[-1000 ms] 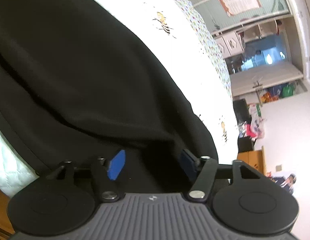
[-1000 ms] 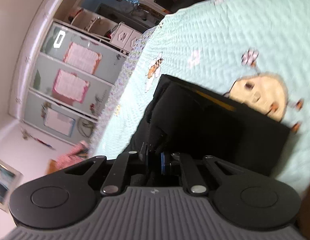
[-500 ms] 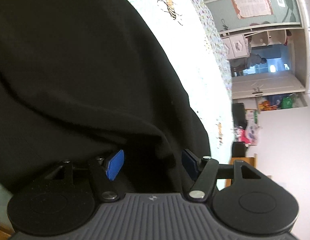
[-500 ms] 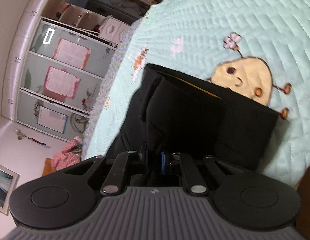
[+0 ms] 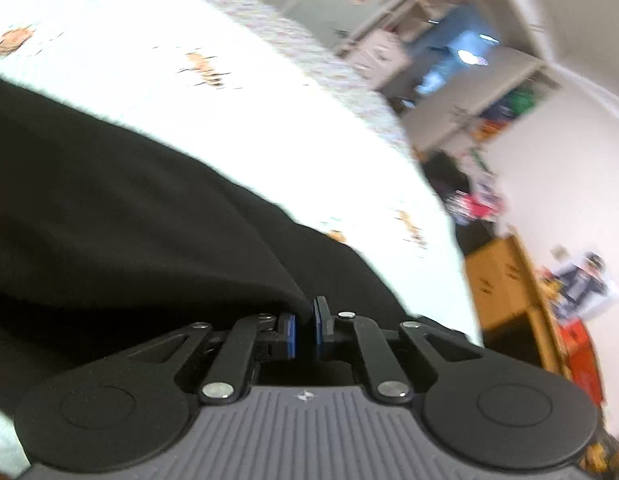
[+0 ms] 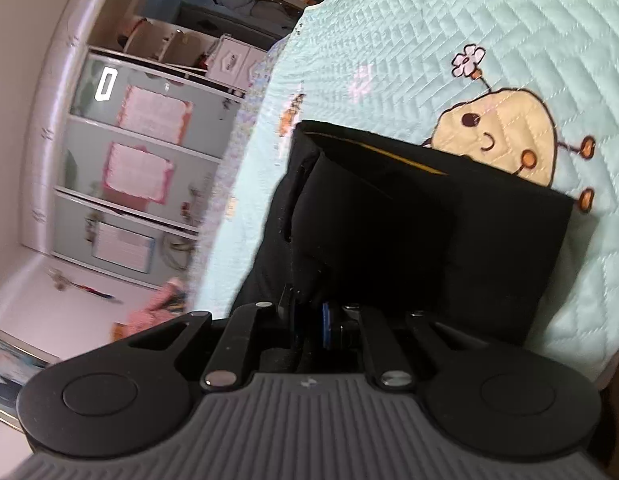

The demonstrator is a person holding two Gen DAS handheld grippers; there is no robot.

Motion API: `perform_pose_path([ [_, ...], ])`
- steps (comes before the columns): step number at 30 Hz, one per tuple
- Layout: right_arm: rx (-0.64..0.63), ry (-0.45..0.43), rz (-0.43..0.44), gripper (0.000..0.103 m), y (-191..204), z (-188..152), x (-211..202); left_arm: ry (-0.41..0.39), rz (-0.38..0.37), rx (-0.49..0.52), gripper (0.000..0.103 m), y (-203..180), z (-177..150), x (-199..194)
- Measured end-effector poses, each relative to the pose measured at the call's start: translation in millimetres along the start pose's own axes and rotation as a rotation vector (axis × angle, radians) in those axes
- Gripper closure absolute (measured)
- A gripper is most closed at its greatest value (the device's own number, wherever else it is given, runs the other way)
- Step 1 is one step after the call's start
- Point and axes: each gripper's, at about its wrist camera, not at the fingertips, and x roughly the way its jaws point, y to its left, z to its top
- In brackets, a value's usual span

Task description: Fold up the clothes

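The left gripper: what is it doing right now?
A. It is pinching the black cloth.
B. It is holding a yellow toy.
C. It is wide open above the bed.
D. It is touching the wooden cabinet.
A: the left gripper has its blue pads nearly together with a fold of the black cloth caught between them.

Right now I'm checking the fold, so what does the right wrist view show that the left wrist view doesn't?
Only the right wrist view shows the folded stack's square corner, a yellow strip between layers and a cartoon print. Only the left shows a wooden cabinet. Both show a black garment on the quilt, each gripper shut on it.
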Motion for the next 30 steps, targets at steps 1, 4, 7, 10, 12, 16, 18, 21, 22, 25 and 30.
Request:
perform_pose_path([
  [1, 0.003, 0.001, 0.006, 0.090, -0.4, 0.4, -2.4, 0.021, -0.011, 0.025, 0.095, -0.5, -3.8, -8.8],
  [4, 0.011, 0.006, 0.025, 0.090, -1.7, 1.5, -9.7, 0.131, 0.027, 0.009, 0.095, 18.7, -23.5, -10.2],
  [7, -0.033, 0.017, -0.045, 0.085, -3.9, 0.3, -11.6, 0.203, 0.089, -0.018, 0.095, 35.9, -41.3, 10.1],
  [10, -0.171, -0.032, -0.192, 0.068, 13.8, -7.6, -22.0, 0.238, 0.124, -0.020, 0.095, 43.1, -51.2, 21.8],
  [12, -0.340, -0.109, -0.302, 0.067, 46.2, -18.5, -38.5, 0.216, 0.102, 0.007, 0.096, 34.6, -41.3, 14.9],
  [16, -0.863, -0.084, -0.202, 0.051, 118.2, -70.7, -43.8, 0.180, 0.057, 0.000, 0.096, 28.0, -38.1, 3.0],
  [18, -1.114, 0.021, -0.073, 0.034, 146.3, -110.4, -30.1, 0.173, 0.037, -0.024, 0.096, 23.8, -36.6, 3.5],
  [21, -1.462, 0.144, 0.032, 0.029, 172.3, -178.8, 3.9, 0.162, 0.010, -0.052, 0.096, 18.0, -33.2, 2.8],
  [22, -1.554, 0.176, 0.065, 0.029, 177.4, -200.2, 15.8, 0.158, 0.003, -0.057, 0.096, 16.5, -31.6, 1.6],
  [25, -1.765, 0.229, 0.147, 0.029, 189.4, -251.4, 47.1, 0.157, -0.009, -0.057, 0.096, 15.6, -34.5, -3.0],
  [30, -1.945, 0.240, 0.175, 0.063, 197.2, -285.6, 84.2, 0.172, -0.023, -0.063, 0.096, 20.0, -37.9, -2.2],
])
